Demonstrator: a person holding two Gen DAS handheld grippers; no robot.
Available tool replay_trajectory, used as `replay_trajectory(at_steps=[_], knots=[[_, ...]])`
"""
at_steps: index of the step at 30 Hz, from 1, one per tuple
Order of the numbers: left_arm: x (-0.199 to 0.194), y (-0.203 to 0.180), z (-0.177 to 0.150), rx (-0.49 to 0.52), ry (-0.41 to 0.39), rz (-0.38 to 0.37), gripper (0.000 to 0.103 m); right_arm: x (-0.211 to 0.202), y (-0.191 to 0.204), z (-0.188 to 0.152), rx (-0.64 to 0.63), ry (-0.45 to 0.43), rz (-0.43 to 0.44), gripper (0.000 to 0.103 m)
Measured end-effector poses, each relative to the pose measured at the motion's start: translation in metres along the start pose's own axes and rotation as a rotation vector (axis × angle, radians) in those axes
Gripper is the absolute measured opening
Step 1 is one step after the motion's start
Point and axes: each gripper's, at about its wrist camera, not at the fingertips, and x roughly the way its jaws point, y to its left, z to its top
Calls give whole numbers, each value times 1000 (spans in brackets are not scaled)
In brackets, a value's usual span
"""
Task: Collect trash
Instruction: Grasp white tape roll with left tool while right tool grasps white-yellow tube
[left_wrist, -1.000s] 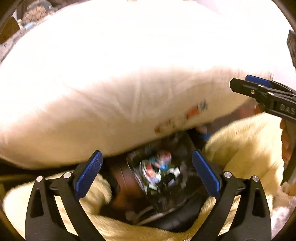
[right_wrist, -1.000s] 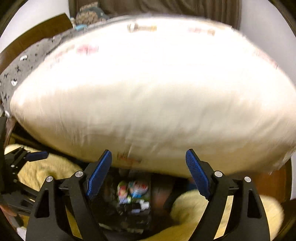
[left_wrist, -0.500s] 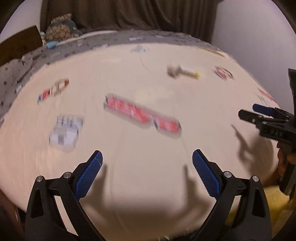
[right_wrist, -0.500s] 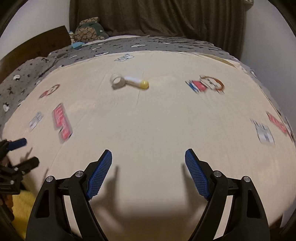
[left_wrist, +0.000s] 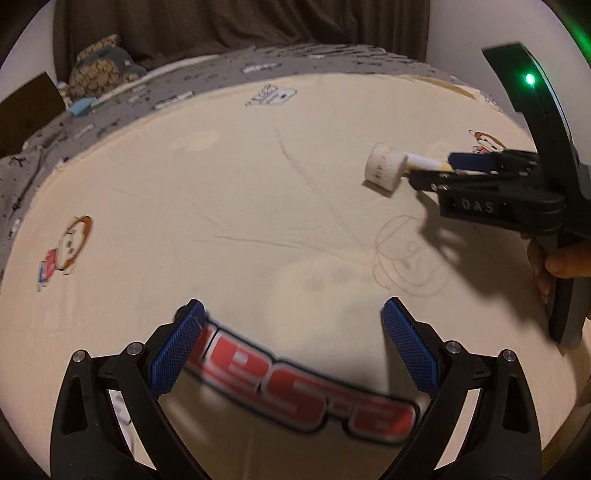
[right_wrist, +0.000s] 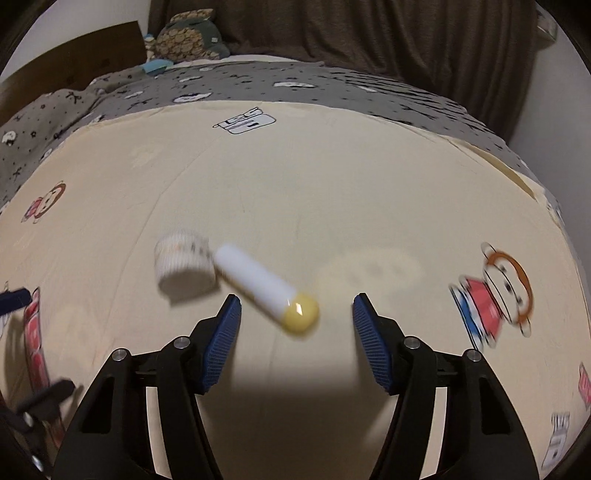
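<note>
We set the right gripper (right_wrist: 295, 321), fingers wide, nearest the tube (right_wrist: 264, 282); its long axis runs diagonally, yellow cap toward us.

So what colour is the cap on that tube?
Yellow. The cap sits on a white tube, seen best in the right wrist view.

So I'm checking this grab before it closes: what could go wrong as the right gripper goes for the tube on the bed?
1. The white tube with a yellow cap lies slanted, off-centre toward the left finger of the open right gripper; closing could roll it away.
2. The small white cup touches the tube's far end and may get knocked.
3. The soft cream sheet gives underneath, so the fingers might pinch fabric.
</note>
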Motion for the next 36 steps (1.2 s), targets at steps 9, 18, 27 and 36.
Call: replay_trajectory(at_steps=[9, 18, 27, 36], knots=[[13, -21, 41, 31, -65, -26, 86, -1, -28, 8, 86, 36, 61, 21], [38, -60, 87, 73, -89, -68, 81, -25, -63, -6, 129, 40, 17, 21], [57, -66, 96, 47, -5, -89, 33, -43, -62, -23, 103, 40, 7, 21], [-33, -47, 54, 30, -68, -56, 33, -102, -27, -45, 38, -27, 30, 21]])
